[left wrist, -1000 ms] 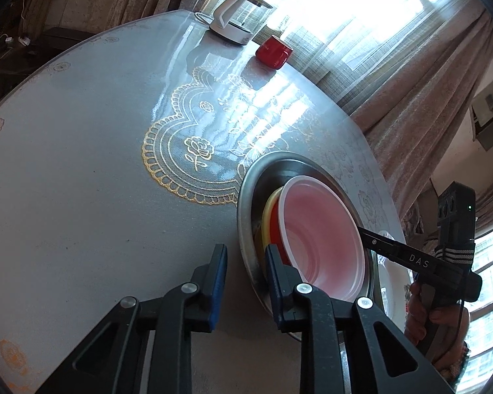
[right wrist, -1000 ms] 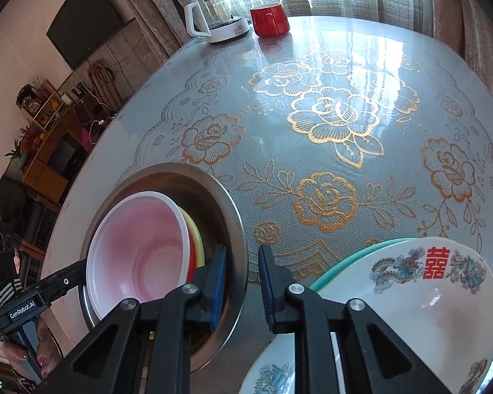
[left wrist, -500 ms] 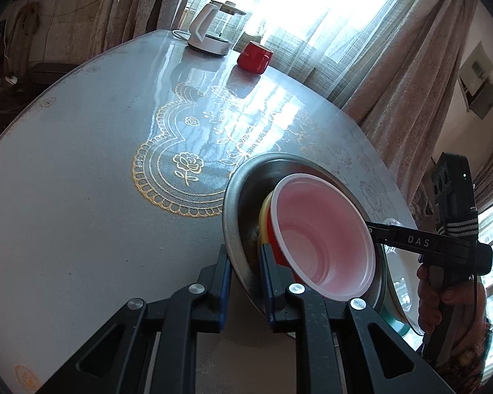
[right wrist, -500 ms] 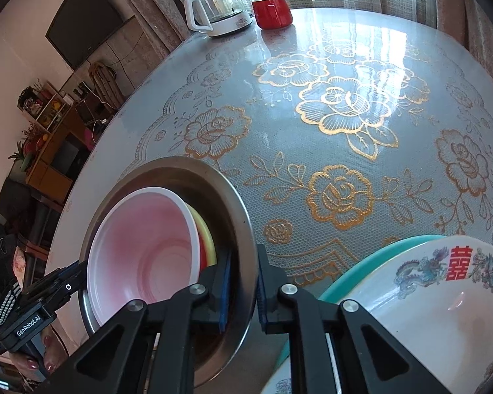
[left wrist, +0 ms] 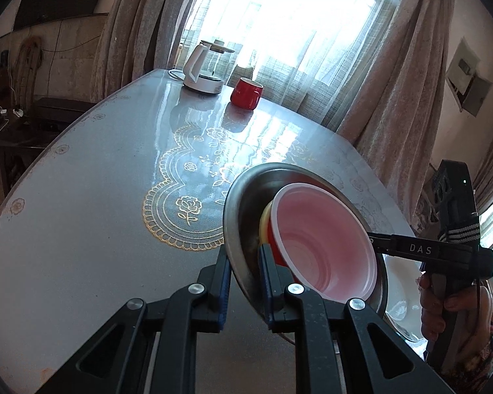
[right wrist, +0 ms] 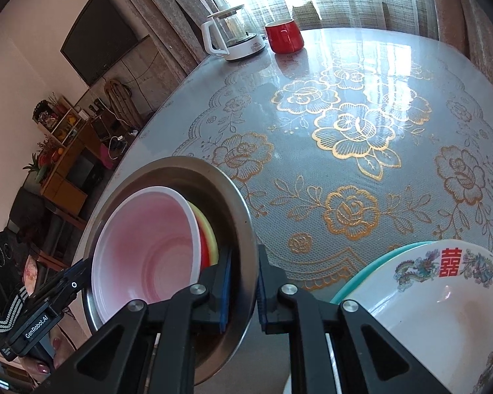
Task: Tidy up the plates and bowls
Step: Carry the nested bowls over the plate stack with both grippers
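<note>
A steel bowl (left wrist: 238, 210) holds a nested stack: a pink-lined plastic bowl (left wrist: 322, 243) on top, red and yellow bowls under it. My left gripper (left wrist: 245, 271) is shut on the steel bowl's near rim. My right gripper (right wrist: 243, 282) is shut on the opposite rim (right wrist: 243, 203), and the bowl is lifted and tilted above the table. The stack also shows in the right wrist view (right wrist: 148, 249). A white patterned bowl (right wrist: 437, 298) on a teal plate (right wrist: 355, 282) sits at the lower right.
A round table with a gold flower cloth (right wrist: 355, 131) lies below. A white kettle (left wrist: 202, 69) and a red mug (left wrist: 245, 92) stand at its far edge by the curtained window. Shelves and a TV (right wrist: 95, 36) are off to the left.
Both grippers closed on the steel bowl's rims and raised it off the table; the view now sits higher and the bowl tilts.
</note>
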The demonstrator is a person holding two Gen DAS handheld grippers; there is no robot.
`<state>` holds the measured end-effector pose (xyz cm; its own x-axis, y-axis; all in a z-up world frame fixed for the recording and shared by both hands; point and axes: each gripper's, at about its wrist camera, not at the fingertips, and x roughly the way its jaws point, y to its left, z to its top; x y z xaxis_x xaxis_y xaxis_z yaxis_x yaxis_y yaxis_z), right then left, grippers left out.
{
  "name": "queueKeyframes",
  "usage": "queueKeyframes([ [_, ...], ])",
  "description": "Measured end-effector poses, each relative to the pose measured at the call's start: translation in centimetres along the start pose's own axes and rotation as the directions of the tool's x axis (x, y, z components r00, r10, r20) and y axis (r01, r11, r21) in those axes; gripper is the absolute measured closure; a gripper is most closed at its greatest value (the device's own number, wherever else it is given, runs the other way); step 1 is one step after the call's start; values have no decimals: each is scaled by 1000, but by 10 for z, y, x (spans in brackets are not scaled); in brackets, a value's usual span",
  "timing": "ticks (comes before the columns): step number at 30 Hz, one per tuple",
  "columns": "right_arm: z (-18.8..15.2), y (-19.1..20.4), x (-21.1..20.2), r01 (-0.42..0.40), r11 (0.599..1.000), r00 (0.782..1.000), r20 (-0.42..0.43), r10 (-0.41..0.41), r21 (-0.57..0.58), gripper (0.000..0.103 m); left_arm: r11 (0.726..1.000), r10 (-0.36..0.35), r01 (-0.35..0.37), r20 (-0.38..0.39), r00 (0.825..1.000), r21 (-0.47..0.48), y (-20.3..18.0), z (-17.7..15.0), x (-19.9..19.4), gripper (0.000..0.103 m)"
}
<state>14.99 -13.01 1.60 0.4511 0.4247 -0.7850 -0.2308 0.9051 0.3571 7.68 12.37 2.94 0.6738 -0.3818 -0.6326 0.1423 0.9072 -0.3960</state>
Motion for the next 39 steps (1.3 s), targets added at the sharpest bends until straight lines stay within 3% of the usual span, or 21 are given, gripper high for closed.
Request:
queueKeyframes([
  [17,-25,-29,-101,28,998,986,160,-38,65,90,986,-127,127,-11,992,107,-71,16,2,87],
  [28,-55,-83,-143,76,976,973,199,-118,203,90,959,-214,232,-120,969,163,-130,6,37,88],
  [39,-88,-136,-155,104,935,969,179,-173,338,90,942,-210,258,-225,952,216,-177,-19,71,88],
])
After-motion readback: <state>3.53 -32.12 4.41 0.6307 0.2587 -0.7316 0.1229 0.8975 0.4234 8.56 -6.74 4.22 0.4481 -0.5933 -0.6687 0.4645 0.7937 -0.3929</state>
